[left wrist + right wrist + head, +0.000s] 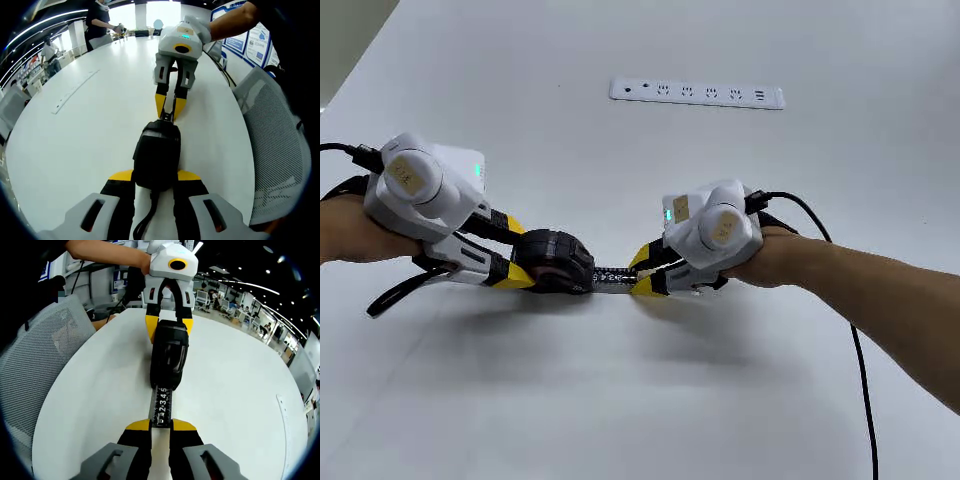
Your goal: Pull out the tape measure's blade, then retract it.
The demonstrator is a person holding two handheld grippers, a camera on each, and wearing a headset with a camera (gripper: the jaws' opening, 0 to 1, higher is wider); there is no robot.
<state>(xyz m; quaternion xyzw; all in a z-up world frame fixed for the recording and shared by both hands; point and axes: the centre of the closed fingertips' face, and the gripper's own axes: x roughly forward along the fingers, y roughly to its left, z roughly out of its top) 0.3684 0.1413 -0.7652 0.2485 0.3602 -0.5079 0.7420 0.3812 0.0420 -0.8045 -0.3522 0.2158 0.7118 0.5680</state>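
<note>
White table (620, 400); power strip (697, 93) at far side. Grey mesh chair (272, 145) alongside. Ceiling strip lights (55, 19) on.

Open-plan office: a broad white meeting table (620, 400) with a power strip (697, 93) at 12 o'clock. In the right gripper view, a mesh office chair (45, 370) at 9 o'clock, ceiling strip lights (250, 286) and staffed desks (235, 307) at 2 o'clock.

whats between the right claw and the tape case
A short numbered stretch of blade runs from the case to the right claw, in the right gripper view.
</note>
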